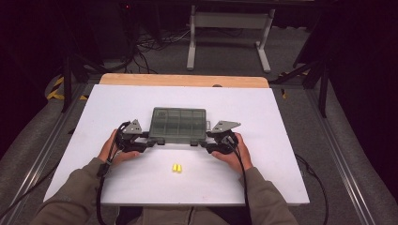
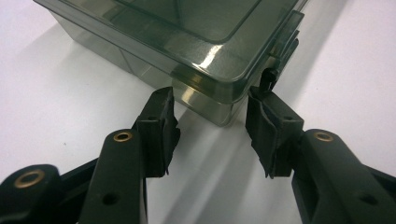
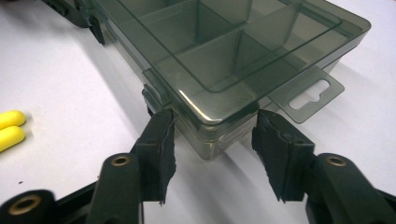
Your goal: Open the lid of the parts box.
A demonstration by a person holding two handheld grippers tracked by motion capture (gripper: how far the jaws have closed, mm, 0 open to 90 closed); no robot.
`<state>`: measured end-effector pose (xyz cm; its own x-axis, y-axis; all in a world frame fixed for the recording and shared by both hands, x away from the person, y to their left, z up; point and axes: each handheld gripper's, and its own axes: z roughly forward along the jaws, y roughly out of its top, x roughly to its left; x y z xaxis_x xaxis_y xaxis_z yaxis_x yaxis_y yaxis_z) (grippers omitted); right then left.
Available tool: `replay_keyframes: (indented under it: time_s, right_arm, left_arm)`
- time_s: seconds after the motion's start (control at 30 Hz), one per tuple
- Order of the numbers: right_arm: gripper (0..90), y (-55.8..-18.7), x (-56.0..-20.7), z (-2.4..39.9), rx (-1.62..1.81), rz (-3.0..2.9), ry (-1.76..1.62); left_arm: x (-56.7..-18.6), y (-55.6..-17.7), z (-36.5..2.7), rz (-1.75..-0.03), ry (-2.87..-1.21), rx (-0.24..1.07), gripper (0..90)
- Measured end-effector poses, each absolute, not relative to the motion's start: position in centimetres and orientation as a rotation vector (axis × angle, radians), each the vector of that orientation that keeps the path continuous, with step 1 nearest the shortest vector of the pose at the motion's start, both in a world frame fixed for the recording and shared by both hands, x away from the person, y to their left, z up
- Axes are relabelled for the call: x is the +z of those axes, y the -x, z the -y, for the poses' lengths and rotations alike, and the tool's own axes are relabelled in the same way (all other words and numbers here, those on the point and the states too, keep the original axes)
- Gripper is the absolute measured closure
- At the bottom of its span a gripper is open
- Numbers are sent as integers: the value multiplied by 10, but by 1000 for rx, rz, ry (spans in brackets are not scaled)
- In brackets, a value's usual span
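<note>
Both tongs set at the near corners of a closed compartment box.

Left gripper and right gripper each stand with jaws apart, a near corner of the smoky plastic box between them, unclamped. The box lies just ahead, long axis running from one gripper to the other; both equally near. Two yellow capsules lie behind the tongs, toward the person.
</note>
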<state>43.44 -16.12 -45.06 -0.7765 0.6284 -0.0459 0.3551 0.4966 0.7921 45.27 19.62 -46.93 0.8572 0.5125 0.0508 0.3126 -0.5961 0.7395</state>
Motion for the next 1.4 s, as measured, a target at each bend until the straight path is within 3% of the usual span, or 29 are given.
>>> replay_keyframes:
  time_s: [0.6, 1.0, 1.3, 1.4]
  right_arm:
    - [598, -432, -448, 165, 1183, -2413, -798]
    - [738, -426, -439, 170, 1220, -2358, -747]
    - [894, -421, -437, 171, 1248, -2283, -687]
    - [900, -421, -437, 170, 1255, -2255, -677]
  left_arm:
    - [-468, -451, -205, -594, -2252, 336, 555]
    - [-452, -439, -226, -521, -2161, 389, 892]
    - [-451, -436, -213, -462, -2095, 463, 900]
    - [-450, -437, -211, -478, -2070, 499, 863]
